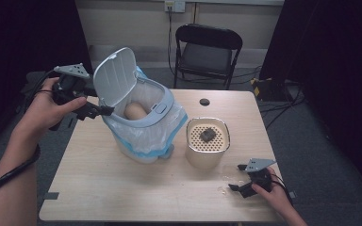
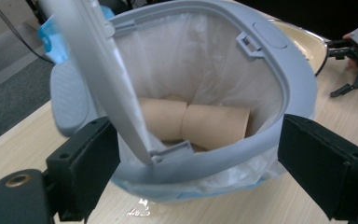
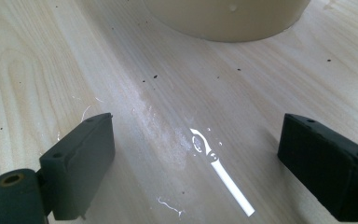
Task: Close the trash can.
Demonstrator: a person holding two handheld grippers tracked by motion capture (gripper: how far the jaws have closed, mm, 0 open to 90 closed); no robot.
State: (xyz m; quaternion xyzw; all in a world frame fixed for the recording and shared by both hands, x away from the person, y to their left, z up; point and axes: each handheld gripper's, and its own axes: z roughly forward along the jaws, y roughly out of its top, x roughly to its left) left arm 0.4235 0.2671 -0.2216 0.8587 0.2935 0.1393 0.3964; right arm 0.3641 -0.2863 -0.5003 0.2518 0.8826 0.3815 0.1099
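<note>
Bin [image 1: 143,125] lid [image 1: 114,75] raised, cardboard rolls [image 2: 196,123] inside; left tongs [image 1: 104,111] released at rim. Cream strainer pot [image 1: 208,143] beside; right tongs [image 1: 235,177] released on table [image 1: 122,188].

2 rolls [image 2: 193,122] in bin [image 1: 166,113]

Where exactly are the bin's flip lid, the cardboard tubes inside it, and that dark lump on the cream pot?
flip lid [image 1: 114,75], high view, middle of its raised inner face.
cardboard tubes [image 2: 214,126], left gripper view, side of the right-hand tube.
dark lump [image 1: 207,134], high view, its top, on the pot's perforated insert.
</note>
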